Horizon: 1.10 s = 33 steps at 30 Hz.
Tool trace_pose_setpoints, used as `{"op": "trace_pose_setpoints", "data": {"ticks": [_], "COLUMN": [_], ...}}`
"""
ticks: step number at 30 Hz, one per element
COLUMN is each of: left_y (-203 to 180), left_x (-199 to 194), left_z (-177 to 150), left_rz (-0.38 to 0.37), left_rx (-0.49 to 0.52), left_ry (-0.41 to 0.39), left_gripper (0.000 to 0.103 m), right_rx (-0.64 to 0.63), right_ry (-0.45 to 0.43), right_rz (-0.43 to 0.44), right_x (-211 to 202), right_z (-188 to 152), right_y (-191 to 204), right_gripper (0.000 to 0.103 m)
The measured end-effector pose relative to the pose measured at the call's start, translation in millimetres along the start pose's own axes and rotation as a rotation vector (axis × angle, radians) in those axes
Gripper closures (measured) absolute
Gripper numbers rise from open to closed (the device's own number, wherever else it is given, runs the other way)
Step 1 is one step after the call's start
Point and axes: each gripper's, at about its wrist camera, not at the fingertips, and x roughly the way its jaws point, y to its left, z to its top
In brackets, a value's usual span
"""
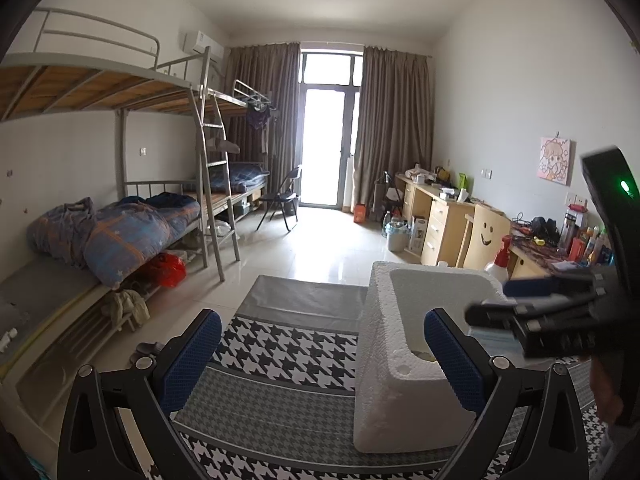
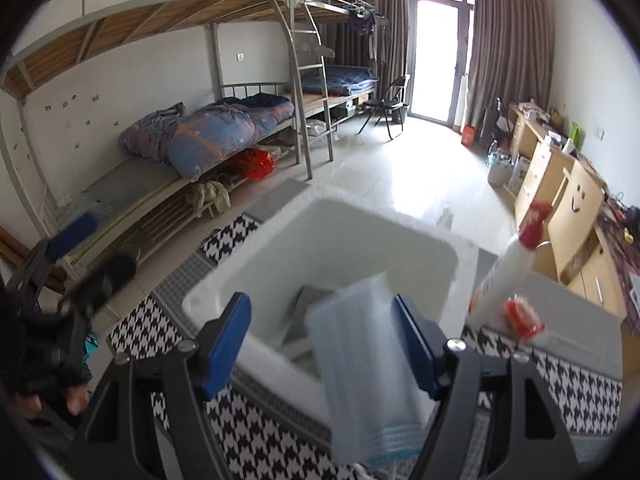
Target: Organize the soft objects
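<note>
Right wrist view: right gripper [image 2: 320,340] has blue-padded jaws spread wide, w/ a blurred pale-blue translucent packet of soft sheets [image 2: 360,368] between them, touching the right pad, clear of the left, over the near rim of the white styrofoam box [image 2: 256,248]. Grey flat item [image 2: 308,300] lies inside the box. White spray bottle w/ red trigger [image 2: 508,272] stands just beside the box. Left wrist view: left gripper [image 1: 320,360] is spread, empty, above the houndstooth black-and-white mat [image 1: 288,348].
</note>
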Motion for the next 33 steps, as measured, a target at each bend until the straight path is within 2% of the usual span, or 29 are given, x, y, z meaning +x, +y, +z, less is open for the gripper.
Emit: {"op": "trace_pose_setpoints", "data": {"ticks": [6, 11, 16, 17, 19, 21, 24, 33], "left_y": [7, 9, 10, 9, 5, 1, -9, -24], "left_x": [5, 6, 1, 0, -4, -7, -10, -31], "left_z": [1, 2, 6, 6, 7, 7, 6, 4], "left_rz": [0.018, 0.018, -0.003, -0.008, -0.017, -0.025, -0.034, -0.076], "left_rx": [-0.006, -0.011, -0.012, -0.011, -0.009, -0.003, 0.014, 0.027], "left_ry": [0.003, 0.002, -0.012, -0.015, -0.022, -0.024, -0.023, -0.047], "left_gripper": [0.001, 0.001, 0.001, 0.001, 0.001, 0.001, 0.001, 0.001], "right_rx": [-0.008, -0.005, 0.002, 0.011, 0.033, 0.05, 0.056, 0.075], "right_ry": [-0.039, -0.084, -0.13, -0.144, -0.167, -0.204, -0.237, -0.293], "right_rz": [-0.019, -0.014, -0.049, -0.059, -0.076, -0.1, -0.136, -0.147], "right_x": [9, 1, -12, -16, -23, -30, -40, -63], "right_z": [14, 8, 2, -1, -5, -9, -18, -36], "right_y": [-4, -3, -1, -2, -5, -8, -7, -5], "right_gripper": [0.027, 0.027, 0.026, 0.026, 0.014, 0.009, 0.008, 0.007]}}
